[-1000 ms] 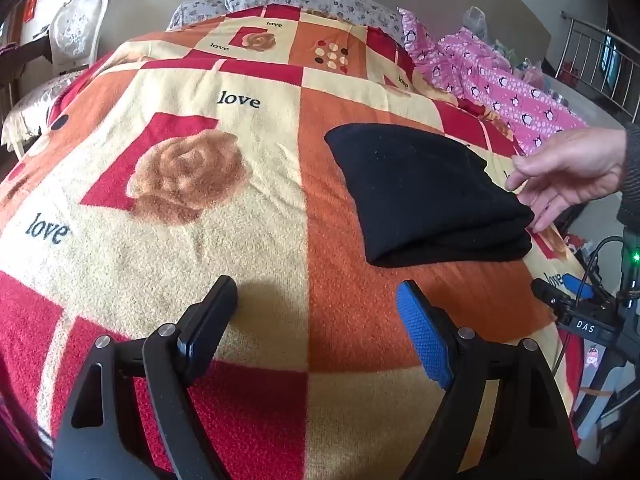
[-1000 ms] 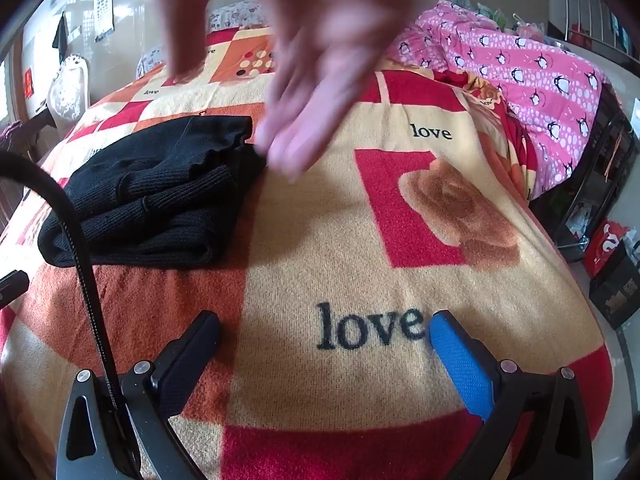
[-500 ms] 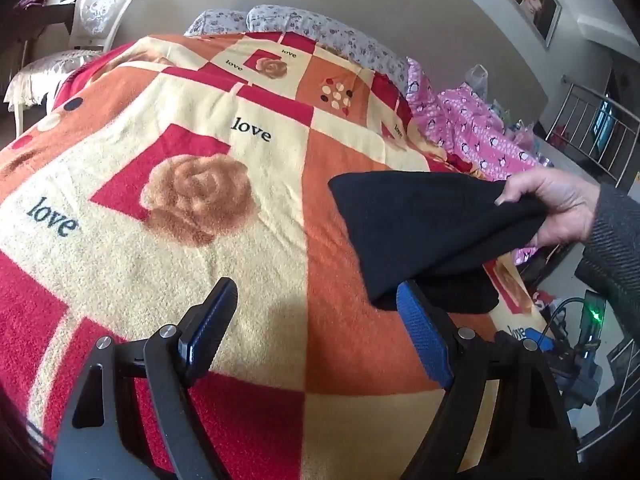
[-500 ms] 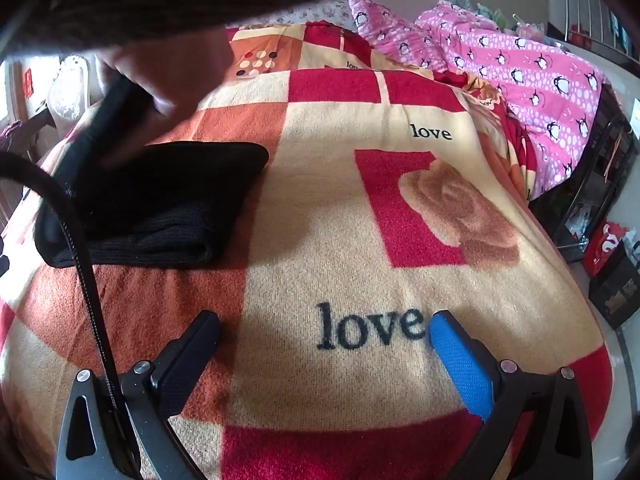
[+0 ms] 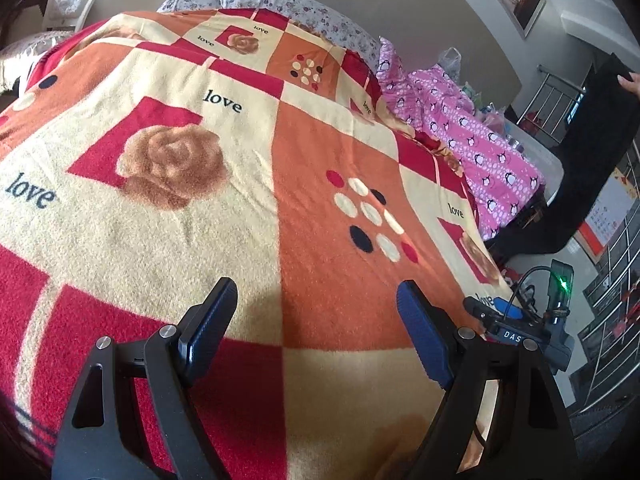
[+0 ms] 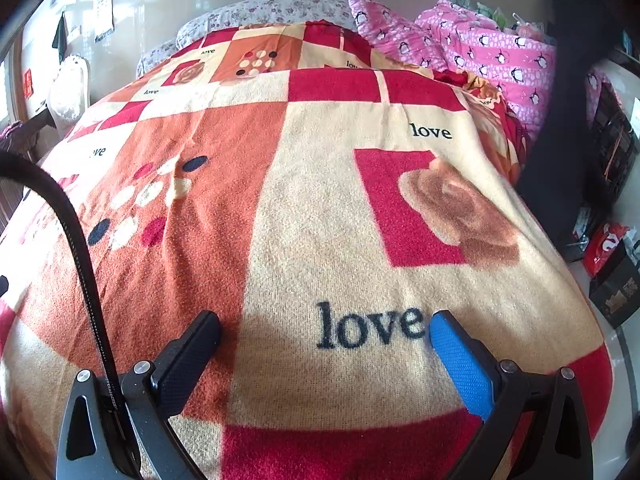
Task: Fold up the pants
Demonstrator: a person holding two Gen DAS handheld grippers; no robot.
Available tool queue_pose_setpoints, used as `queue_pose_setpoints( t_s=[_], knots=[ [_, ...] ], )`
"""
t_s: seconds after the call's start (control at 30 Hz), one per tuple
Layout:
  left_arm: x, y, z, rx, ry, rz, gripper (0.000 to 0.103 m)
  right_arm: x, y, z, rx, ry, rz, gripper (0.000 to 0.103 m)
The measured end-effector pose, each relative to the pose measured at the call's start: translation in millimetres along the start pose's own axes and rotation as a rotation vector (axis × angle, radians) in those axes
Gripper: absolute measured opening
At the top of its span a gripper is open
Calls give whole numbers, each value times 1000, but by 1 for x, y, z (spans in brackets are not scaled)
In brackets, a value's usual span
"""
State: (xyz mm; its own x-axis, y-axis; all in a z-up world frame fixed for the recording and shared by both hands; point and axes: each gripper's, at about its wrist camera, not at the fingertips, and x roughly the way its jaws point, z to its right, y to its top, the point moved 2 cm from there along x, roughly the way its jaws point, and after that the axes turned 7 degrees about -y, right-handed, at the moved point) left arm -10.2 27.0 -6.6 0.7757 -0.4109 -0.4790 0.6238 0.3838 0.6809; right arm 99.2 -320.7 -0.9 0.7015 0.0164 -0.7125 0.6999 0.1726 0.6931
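The black pants hang unfolded in the air past the bed's right edge, held at the top by a person's hand. In the right wrist view they show as a dark vertical strip at the right. My left gripper is open just above the patterned blanket, with nothing between its fingers. My right gripper is also open and empty, low over the blanket by the word "love". Neither gripper is near the pants.
Pink penguin-print bedding is piled at the bed's far right. A black device with a green light and cables sits at the bed's right corner. A black cable arcs across the left. Boxes stand on the floor.
The hand has lifted the folded black pants off the blanket and now holds them hanging beyond the bed's right side. The left gripper's view has swung slightly. Both grippers stay open.
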Motion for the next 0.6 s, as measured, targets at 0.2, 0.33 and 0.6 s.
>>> queue_pose_setpoints(
  t_s=[0.2,0.33,0.6],
  knots=[
    [7,0,-1,-8,36,-11,82,0,1,0,0,0,0,103],
    [11,-1,3,25,59,-21,82,0,1,0,0,0,0,103],
    [11,0,0,17,55,-17,82,-1,1,0,1,0,1,103]
  ],
)
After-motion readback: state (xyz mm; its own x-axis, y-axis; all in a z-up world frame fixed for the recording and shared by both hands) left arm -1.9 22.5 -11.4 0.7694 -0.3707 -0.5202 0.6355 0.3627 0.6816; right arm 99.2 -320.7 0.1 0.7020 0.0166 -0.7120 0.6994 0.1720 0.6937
